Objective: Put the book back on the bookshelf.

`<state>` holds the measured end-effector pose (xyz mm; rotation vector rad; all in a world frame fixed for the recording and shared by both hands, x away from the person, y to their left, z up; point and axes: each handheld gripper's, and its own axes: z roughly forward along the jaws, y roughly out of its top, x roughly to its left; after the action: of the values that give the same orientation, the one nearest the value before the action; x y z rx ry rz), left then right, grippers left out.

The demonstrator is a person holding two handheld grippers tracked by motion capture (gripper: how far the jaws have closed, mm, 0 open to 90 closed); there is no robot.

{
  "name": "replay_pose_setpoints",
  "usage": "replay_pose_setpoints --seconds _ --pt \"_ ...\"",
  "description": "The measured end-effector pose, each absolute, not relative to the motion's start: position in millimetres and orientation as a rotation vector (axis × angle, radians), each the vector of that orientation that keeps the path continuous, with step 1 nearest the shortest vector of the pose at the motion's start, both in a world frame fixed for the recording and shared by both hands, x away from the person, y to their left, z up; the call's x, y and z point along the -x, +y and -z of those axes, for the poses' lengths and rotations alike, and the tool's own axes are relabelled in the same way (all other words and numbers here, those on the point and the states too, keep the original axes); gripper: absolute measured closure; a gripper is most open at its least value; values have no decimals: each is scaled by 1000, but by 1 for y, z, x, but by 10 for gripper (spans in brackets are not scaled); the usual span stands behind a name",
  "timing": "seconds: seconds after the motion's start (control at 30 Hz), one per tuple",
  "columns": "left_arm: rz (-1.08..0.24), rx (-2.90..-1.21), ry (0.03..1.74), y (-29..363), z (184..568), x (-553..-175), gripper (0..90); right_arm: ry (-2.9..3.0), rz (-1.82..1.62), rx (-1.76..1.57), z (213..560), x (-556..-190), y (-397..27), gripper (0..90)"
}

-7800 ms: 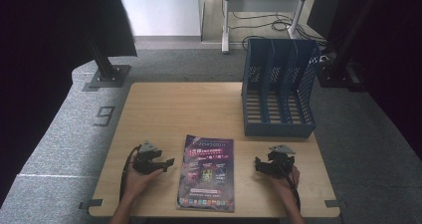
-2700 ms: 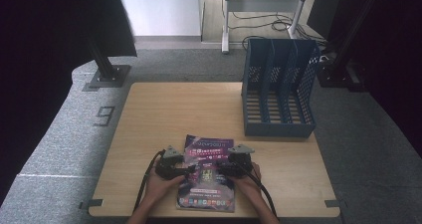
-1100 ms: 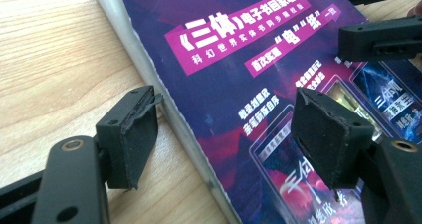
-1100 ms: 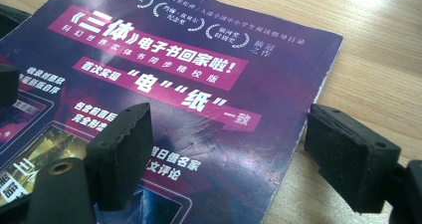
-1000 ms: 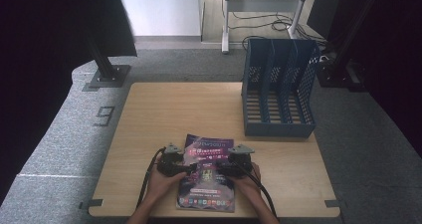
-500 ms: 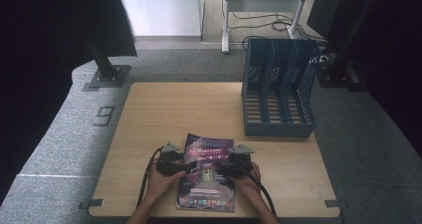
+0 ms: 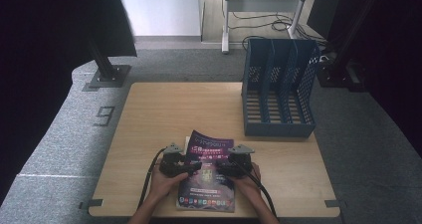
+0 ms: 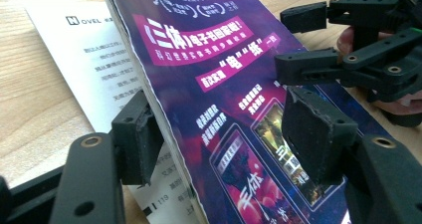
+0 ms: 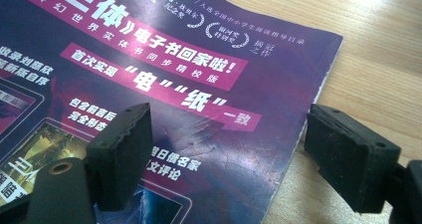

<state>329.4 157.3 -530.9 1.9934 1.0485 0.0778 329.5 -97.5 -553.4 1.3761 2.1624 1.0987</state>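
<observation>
High view is showing you working at the near edge of the wooden surface (image 7: pixel 164 114), with the purple magazine (image 7: pixel 208 171) lying flat around the six o'clock part of it, just in front of you. Your left hand-held gripper (image 7: pixel 195 167) is sitting at the magazine's nine o'clock edge and your right hand-held gripper (image 7: pixel 213 173) at its three o'clock edge, the two pointing in toward each other over the cover. Your left hand-held gripper's jaws have just been closing; in the left gripper view they are straddling the magazine's (image 8: pixel 219 99) lifted edge, one pad lying under the cover against the white inner page (image 8: pixel 94 69), the other hovering above the cover without pressing on it, so the jaws are standing fairly wide around the edge and not yet clamping it. Your right hand-held gripper (image 8: pixel 343 50) is also appearing there, across the cover at about two o'clock. In the right gripper view your jaws are standing wide, one pad over the magazine's (image 9: pixel 164 84) printed cover and the other out over bare wood beside its edge, gripping nothing. A blue file rack (image 7: pixel 278 92) is standing well apart at about two o'clock on the surface.
</observation>
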Motion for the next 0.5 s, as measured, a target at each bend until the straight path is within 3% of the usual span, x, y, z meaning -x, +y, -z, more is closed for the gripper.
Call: replay_pose_setpoints --seconds 0.23,0.5 --pt "-152 -2075 1039 146 530 -339 385 2164 -1100 -1376 553 -330 -98 189" --pt "-145 -2117 1043 139 531 -351 455 2166 -1101 -1374 553 -330 -98 189"
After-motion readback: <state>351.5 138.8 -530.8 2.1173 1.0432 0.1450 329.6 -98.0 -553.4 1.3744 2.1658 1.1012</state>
